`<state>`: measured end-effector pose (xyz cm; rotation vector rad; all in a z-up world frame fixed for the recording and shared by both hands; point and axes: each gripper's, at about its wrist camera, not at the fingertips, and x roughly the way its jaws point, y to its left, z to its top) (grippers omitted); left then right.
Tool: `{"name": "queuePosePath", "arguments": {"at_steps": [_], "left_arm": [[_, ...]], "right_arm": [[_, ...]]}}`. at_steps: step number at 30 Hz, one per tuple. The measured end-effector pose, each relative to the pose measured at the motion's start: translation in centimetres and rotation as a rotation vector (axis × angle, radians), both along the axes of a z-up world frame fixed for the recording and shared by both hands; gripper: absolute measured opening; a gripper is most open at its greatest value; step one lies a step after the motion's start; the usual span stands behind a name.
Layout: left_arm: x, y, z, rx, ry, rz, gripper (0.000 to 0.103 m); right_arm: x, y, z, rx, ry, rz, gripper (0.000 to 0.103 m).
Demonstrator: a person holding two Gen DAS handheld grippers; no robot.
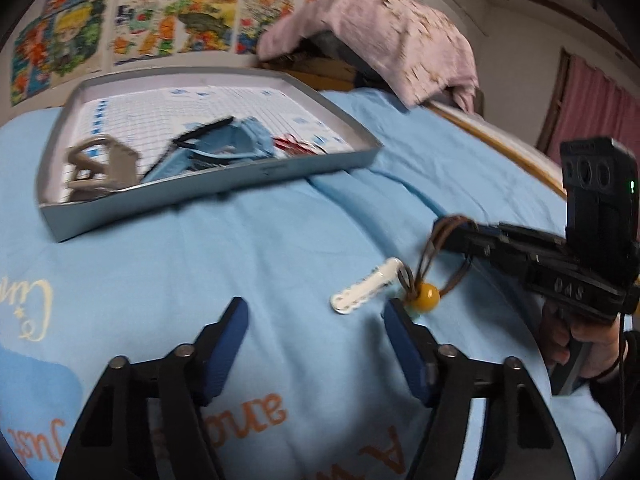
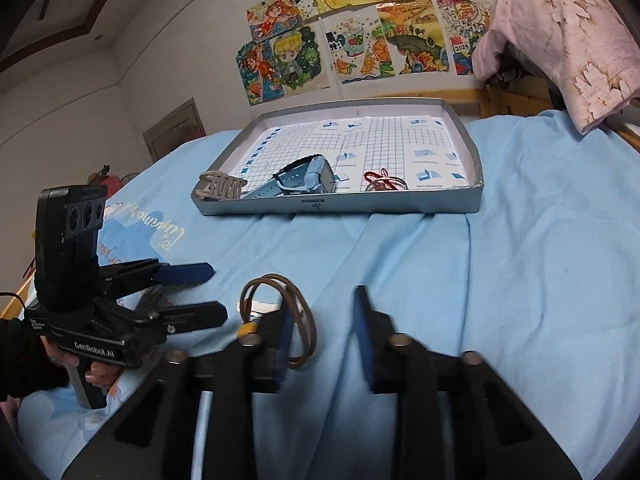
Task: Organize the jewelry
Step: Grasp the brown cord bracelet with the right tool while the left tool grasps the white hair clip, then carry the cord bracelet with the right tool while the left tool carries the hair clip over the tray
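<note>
Bed (image 1: 280, 240) with a blue sheet is the work area, soft and creased. The grey tray (image 1: 224, 184) sits on it farther out, well apart from both grippers. I judge it's the drop target.

Right gripper (image 1: 446, 236): jaws narrow, brown cord (image 2: 308, 312) looped at the tip. From the left view it looks pinched and partly lifted. Its own view is blurred and shows a gap, with the loop around its left finger. Can't tell if it's clamped or just hooked.

Left gripper (image 1: 315, 306): jaws about half open with nothing between them. Its right fingertip is just beside the yellow bead (image 1: 427, 297) on the cord. The white clip (image 1: 364, 286) lies on the sheet ahead of the jaws, touching or overlapping the cord by the bead.

Step in hand, my read: get the cord off the bed and into the tray.
- Confirm the pinch on both strands before raising, since a hooked loop can slide off.
- Lift straight up until the bead hangs free, as the cord may drag the clip along.
- Use the left jaws to take the clip once the cord is clear.

Edges and room:
- A wooden rail (image 1: 500, 140) runs along the bed's far right side with a pink cloth (image 1: 384, 40) draped above it. Neither is in the path.
- The sheet between grippers and tray is bare, so the run is open.
- The tray's near rim stands up, so the dangling bead has to clear it.
- The near strip of the tray holds a claw clip (image 2: 220, 188), watch (image 2: 308, 178) and red cord piece (image 2: 378, 182). The back half is free, so drop there.
</note>
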<state>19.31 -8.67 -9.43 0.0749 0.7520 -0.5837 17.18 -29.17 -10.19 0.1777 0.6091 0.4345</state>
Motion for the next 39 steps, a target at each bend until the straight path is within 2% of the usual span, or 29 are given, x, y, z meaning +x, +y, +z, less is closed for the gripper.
{"name": "queuePosePath", "arguments": {"at_steps": [1,2,4,9,13,17,22,26,30,34,39], "left_arm": [[0.2,-0.5,-0.1,0.019,0.004,-0.017,0.059],[0.3,-0.8,-0.2,0.031,0.005,-0.029,0.054],[0.7,-1.7,-0.3,0.060,0.009,-0.065,0.049],[1.1,-3.1,-0.4,0.110,-0.008,-0.122,0.048],[1.1,-4.0,-0.7,0.150,-0.010,-0.151,0.032],[0.6,-4.1,-0.8,0.155,-0.016,-0.166,0.013],[0.8,-3.5,-0.2,0.115,-0.012,-0.164,0.012],[1.5,-2.6,0.6,0.071,-0.008,-0.118,0.012],[2.0,-1.4,2.5,0.022,-0.059,-0.036,0.012],[3.7,-0.2,4.5,0.007,-0.111,0.075,0.012],[7.2,1.2,5.7,0.009,-0.112,0.203,0.012]], "right_arm": [[-0.1,-0.1,0.0,0.004,0.000,-0.008,0.007],[-0.1,-0.3,-0.1,0.009,0.000,-0.019,0.005],[-0.2,-0.8,-0.1,0.017,-0.004,-0.046,0.003],[-0.5,-2.4,-0.2,0.050,-0.013,-0.149,0.003],[-0.3,-3.1,-0.3,0.064,-0.014,-0.200,0.003],[-0.2,-3.1,-0.4,0.071,-0.018,-0.206,0.003],[-0.4,-3.0,0.5,0.063,-0.024,-0.193,0.002],[0.1,-2.7,2.2,0.037,-0.060,-0.190,0.002],[1.8,-2.2,4.5,0.008,-0.107,-0.188,0.002],[4.3,-1.2,7.0,-0.022,-0.152,-0.185,0.002],[8.1,0.5,8.5,-0.047,-0.182,-0.178,0.002]]}}
